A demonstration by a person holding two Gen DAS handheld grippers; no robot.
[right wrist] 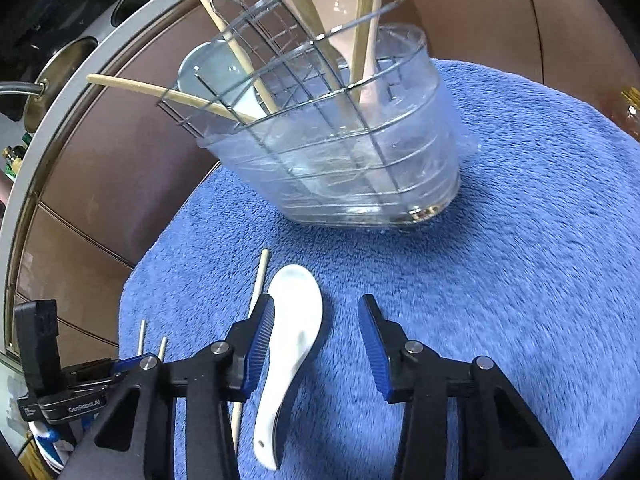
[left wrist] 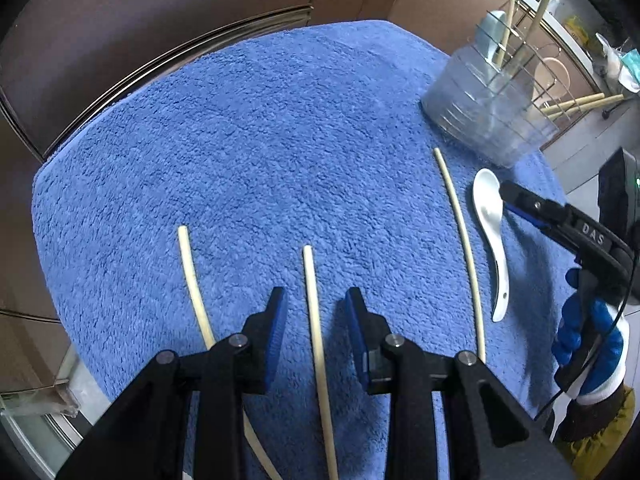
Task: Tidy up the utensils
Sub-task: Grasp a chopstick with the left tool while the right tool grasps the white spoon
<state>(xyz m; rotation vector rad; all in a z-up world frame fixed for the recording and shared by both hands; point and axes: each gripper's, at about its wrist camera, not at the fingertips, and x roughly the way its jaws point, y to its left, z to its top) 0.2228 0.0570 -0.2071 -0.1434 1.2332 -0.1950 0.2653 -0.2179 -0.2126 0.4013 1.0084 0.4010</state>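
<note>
Left gripper (left wrist: pixel 316 312): jaws spread wide, holding nothing, positioned low over the blue towel (left wrist: pixel 260 140) with the middle chopstick (left wrist: pixel 316 320) lying on the towel between the two blue pads and touching neither. Second chopstick (left wrist: pixel 194 288) just left of the left finger, flat on the towel, its near end passing under the gripper body. Third chopstick (left wrist: pixel 464 240) further right, flat, alongside the white ceramic spoon (left wrist: pixel 494 232) but apart from it. Right gripper (right wrist: pixel 316 336): jaws likewise wide apart, gripping nothing, straddling the spoon (right wrist: pixel 292 344); spoon bowl resting against the left finger's blue pad (right wrist: pixel 260 336), handle pointing back toward the camera, right pad well clear of it. Same chopstick (right wrist: pixel 260 276) visible just beyond the left finger in the right wrist view. Utensil holder (right wrist: pixel 352 168): clear plastic tub with a wire grid insert, standing on the towel's far edge beyond the spoon, already containing several wooden chopsticks (right wrist: pixel 236 48), a pale blue spoon (right wrist: pixel 212 76) and a pale pink utensil (right wrist: pixel 372 76), all leaning upright. In the left wrist view, right gripper (left wrist: pixel 506 198) seen from the side with its tips at the spoon bowl, carried by a blue-and-white gloved hand (left wrist: pixel 588 344). Brown cabinet panels (left wrist: pixel 160 20) behind the towel.
</note>
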